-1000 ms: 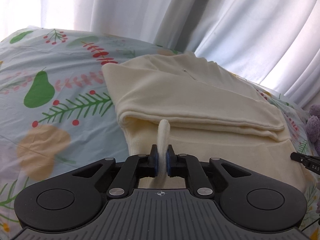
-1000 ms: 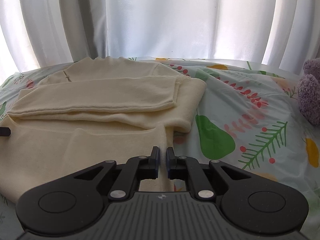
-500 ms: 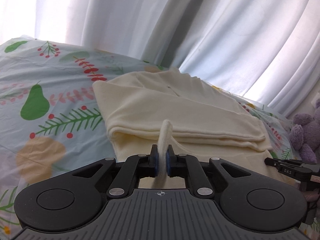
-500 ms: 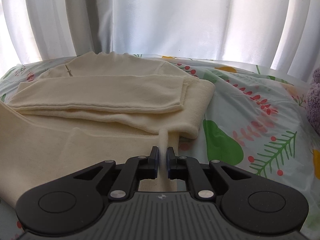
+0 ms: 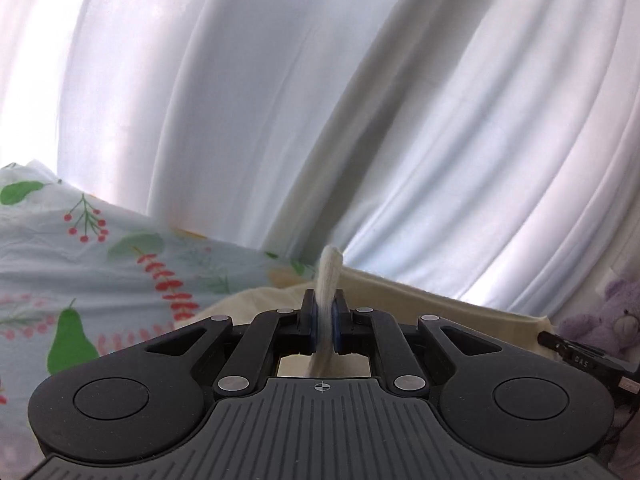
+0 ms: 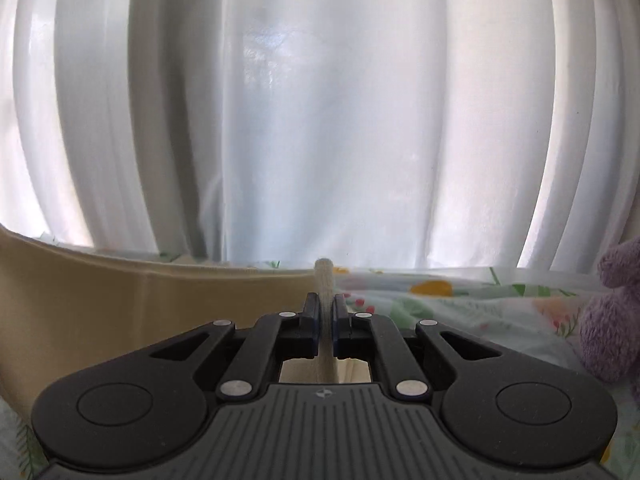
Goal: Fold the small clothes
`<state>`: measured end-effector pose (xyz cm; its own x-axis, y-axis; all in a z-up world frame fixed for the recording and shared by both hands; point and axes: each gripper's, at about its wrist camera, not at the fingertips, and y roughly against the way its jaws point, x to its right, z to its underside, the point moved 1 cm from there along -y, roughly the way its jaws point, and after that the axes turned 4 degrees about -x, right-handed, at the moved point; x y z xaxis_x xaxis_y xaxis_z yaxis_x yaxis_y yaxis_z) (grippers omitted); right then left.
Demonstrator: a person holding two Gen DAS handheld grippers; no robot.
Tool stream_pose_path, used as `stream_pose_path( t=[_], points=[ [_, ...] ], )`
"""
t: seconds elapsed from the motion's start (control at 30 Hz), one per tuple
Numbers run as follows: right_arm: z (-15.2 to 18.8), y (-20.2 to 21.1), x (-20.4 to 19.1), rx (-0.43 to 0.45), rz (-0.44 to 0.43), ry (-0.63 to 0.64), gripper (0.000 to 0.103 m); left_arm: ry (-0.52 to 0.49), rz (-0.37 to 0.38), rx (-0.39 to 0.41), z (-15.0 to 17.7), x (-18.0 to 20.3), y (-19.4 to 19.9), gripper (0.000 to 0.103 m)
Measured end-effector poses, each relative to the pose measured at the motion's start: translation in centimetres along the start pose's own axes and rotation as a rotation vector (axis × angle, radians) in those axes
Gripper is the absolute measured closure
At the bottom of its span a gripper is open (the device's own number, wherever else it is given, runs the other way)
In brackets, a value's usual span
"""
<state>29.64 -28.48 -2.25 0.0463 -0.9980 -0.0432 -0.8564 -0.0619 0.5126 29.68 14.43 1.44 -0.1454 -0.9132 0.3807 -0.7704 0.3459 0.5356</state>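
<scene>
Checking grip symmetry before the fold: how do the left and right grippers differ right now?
The left gripper has the cream garment stretching off to its right; the right gripper has it to its left. The left one's view is tilted; the right's is level. Both are shut on a pinched fabric edge, facing the white curtain.

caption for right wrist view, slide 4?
Right gripper pinches the cream garment edge, raised before white curtains, purple plush toy at right.

Left gripper (image 5: 325, 322) and right gripper (image 6: 327, 326) both have fingers clamped together, pointing level.
</scene>
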Motion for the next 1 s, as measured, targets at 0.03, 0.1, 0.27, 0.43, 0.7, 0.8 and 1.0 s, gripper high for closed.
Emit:
stream_pose_path(
  t=[0.03,0.1,0.27,0.43,0.7,0.8,1.0],
  points=[
    [-0.4,-1.6,0.1,-0.02,-0.003,-0.016,0.098,-0.003,-0.022,-0.02,-0.4,-0.2,-1.6,0.094],
    [-0.3,-4.9,0.2,-0.076,0.004,-0.037,0.098,-0.025,-0.075,-0.061,-0.3,-0.4,-4.8,0.093],
    [1.5,-10.5,-0.8,-0.244,0.021,0.01,0.098,-0.115,-0.173,-0.213,2.2,-0.7,-10.7,0.093],
    [0.0,-10.3,-1.2,-0.207,0.043,0.04,0.098,-0.145,-0.163,-0.168,0.3,-0.5,-9.6,0.094],
    [-6.0,-13.7,-1.8,-0.046,0.129,-0.02,0.098,-0.172,-0.267,-0.014,-6.5,0.9,-13.2,0.093],
    [-5.4,-15.0,-1.4,-0.025,0.135,-0.087,0.095,-0.185,-0.331,-0.013,-5.9,0.6,-15.0,0.075],
    [-0.8,-11.5,-1.0,-0.105,0.025,-0.105,0.071,0.029,-0.126,-0.159,-1.0,-3.5,-11.9,0.045]
  ],
)
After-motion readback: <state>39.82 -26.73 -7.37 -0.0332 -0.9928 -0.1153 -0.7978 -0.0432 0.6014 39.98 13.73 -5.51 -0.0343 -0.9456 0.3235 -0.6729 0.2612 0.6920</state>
